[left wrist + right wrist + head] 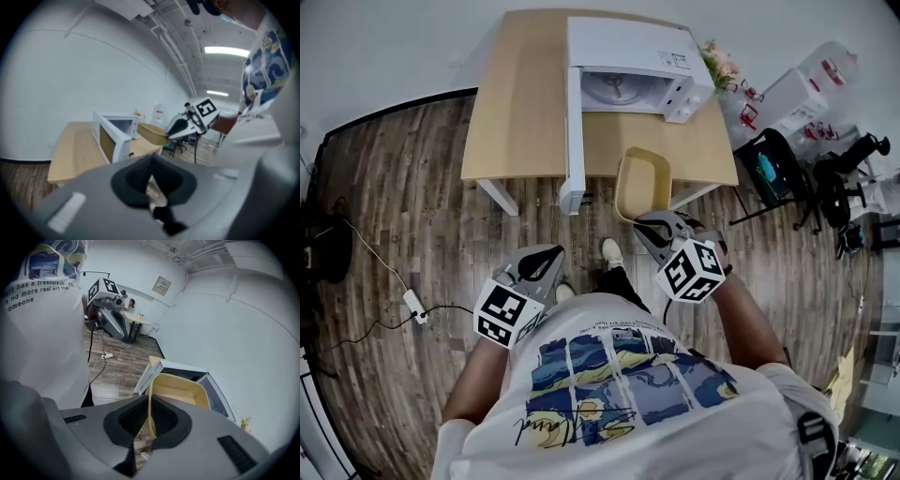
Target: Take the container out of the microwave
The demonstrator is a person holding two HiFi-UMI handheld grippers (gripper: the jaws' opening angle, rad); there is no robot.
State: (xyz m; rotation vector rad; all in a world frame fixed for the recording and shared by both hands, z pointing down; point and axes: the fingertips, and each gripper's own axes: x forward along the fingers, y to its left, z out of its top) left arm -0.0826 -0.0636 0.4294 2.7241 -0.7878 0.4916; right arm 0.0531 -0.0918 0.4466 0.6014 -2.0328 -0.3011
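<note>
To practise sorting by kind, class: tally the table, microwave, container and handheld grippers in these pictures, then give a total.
table: 1
microwave: 1, door open
yellow container: 1, clamped in the right gripper
grippers: 2, the right gripper and the left gripper
Total: 5

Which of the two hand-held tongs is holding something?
The right tongs, clamped on the rim of the pale yellow rectangular plastic container. The left tongs are closed with nothing between them.
</note>
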